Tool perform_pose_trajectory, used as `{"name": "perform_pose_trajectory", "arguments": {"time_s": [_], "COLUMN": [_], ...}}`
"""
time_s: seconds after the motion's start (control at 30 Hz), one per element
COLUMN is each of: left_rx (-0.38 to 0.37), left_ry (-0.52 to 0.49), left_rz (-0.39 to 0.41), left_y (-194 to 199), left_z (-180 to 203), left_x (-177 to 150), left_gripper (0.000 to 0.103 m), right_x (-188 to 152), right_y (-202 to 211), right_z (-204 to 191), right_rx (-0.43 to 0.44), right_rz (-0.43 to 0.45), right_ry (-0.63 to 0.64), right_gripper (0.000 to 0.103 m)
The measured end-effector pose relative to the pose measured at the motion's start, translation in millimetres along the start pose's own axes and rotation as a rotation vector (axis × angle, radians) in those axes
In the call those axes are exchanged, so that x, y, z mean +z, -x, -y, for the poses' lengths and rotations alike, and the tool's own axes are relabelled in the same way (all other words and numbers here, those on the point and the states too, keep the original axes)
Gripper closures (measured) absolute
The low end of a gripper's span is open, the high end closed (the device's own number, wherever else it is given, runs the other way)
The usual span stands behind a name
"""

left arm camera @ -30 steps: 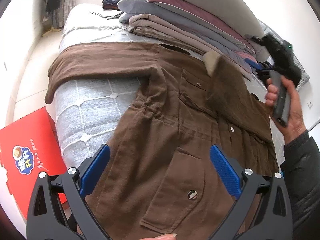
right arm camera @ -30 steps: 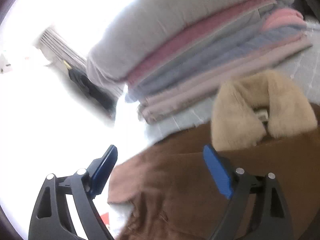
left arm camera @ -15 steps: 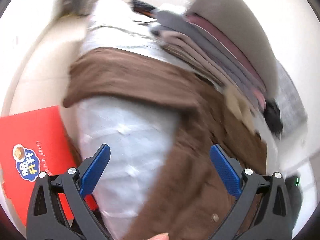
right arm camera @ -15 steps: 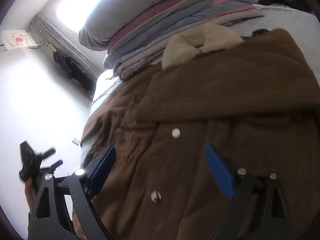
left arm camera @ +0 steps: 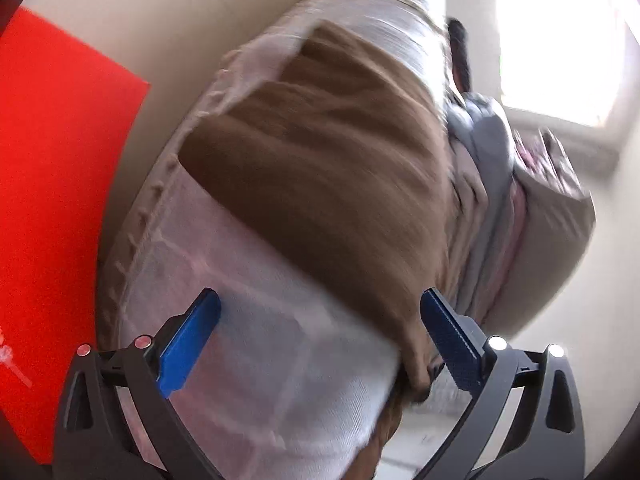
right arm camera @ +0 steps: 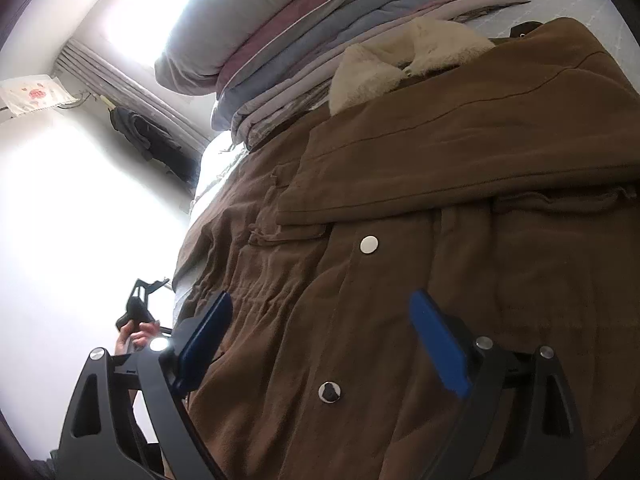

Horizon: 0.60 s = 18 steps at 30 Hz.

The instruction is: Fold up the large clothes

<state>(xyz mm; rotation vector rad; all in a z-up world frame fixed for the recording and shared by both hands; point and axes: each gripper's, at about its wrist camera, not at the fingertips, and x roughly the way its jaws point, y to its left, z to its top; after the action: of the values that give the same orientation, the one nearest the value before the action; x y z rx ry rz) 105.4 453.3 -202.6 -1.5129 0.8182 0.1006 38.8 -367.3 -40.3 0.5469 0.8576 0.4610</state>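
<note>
the right hand-held gripper (right arm camera: 320, 344) stands wide open above the front of the coat (right arm camera: 400, 280); nothing is between its blue pads (right arm camera: 436, 344), and no pad presses on cloth. the left hand-held gripper (left arm camera: 320, 348) is also wide open. its view is tilted and blurred. it holds nothing; whether its right pad touches the sleeve (left arm camera: 320, 168) edge just beside it cannot be told.

task item: the brown coat lies flat on the bed (left arm camera: 248, 320), front side up, with two snap buttons (right arm camera: 369, 245) in a line between the right pads. one sleeve is folded across the chest, its straight lower edge running across the right view. the cream fur collar (right arm camera: 400, 60) lies at the far end, touching the stack of folded quilts (right arm camera: 320, 40).

edges: in the left view the other sleeve lies spread across the pale bedcover, its cuff end near the bed's side edge. a bare strip of bedcover lies between the left pads. beyond the bed edge is open floor, with a red box (left arm camera: 52, 200) on it.

open room: in the right view the coat's left edge hangs at the bed side; the left hand (right arm camera: 136, 332) with its gripper shows there, clear of the bed. the quilt stack bounds the far side.
</note>
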Motion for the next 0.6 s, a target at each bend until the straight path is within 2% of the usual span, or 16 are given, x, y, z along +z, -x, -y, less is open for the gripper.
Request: {"name": "perform_pose_trajectory", "arguments": {"time_s": [0.1,0.2,0.23,0.3,0.37,0.47,0.53,0.6], "left_rx": [-0.063,-0.048,-0.046,-0.019,-0.036,-0.089,-0.121,-0.172], "left_ry": [0.076,0.056,0.045,0.008,-0.081,-0.171,-0.282,-0.434], "left_rz": [0.079,0.184,0.221,0.270,0.286,0.337,0.380,0.403], "left_y": [-7,-4,0,8,14,29,46,60], "left_z": [-11,-8,-5,5,23,54,87,136], "left_x": [15,25,26,32,32,23,13,-15], "left_gripper": [0.007,0.008,0.022,0.079,0.093,0.097,0.097,0.098], "right_x": [-1,-2,-1,2,5,8,10,14], "right_y": [-5,-9,-9,-7,-1,11,18,29], "right_z": [1,3,5,8,13,22,27,32], "right_rx": [-0.011,-0.025,-0.027,-0.024,-0.022,0.003,0.019,0.028], "right_rz": [-0.010,-0.020,-0.019,-0.006,0.016,0.046,0.068,0.102], "right_ry": [0.007,0.014,0.012,0.001,-0.019,-0.071,-0.103,-0.130], "right_gripper": [0.016,0.016,0.016,0.016,0.016,0.016,0.016,0.016]}}
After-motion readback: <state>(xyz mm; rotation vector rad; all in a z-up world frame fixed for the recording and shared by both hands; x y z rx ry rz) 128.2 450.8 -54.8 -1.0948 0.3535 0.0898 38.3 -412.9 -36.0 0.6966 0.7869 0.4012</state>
